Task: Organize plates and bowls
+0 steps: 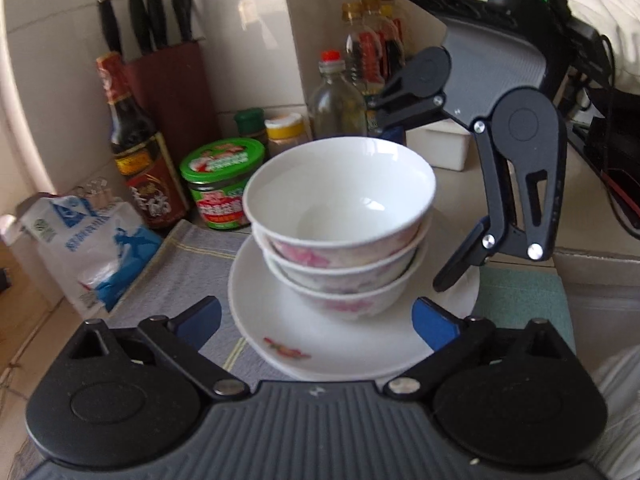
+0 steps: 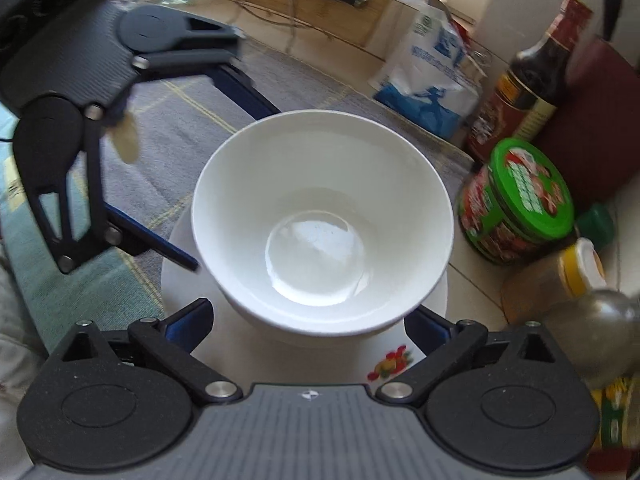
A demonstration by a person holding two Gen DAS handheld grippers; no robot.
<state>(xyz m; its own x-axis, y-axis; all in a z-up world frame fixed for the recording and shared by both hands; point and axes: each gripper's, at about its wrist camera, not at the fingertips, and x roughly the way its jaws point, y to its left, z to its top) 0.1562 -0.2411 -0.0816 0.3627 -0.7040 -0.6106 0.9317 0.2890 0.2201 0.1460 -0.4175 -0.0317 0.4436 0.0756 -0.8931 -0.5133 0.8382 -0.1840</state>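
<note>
Both the left gripper [image 1: 316,320] and right gripper [image 2: 308,320] are gaping apart, flanking three stacked bowls [image 1: 340,216] sitting on a plate [image 1: 320,352]

Three bowls [image 1: 340,216] sit nested in one stack at the centre. Under them lie two plates [image 1: 320,344], one upon the other. At eleven o'clock, one knife block [image 1: 172,84] holds four knives [image 1: 156,16]. One dark sauce bottle [image 1: 136,140] stands at ten o'clock, one green-lidded jar [image 1: 224,184] beside it. One plastic bag [image 1: 92,248] lies at nine o'clock. Two sets of tongs show: left tongs [image 1: 316,324], right tongs [image 2: 308,316].
</note>
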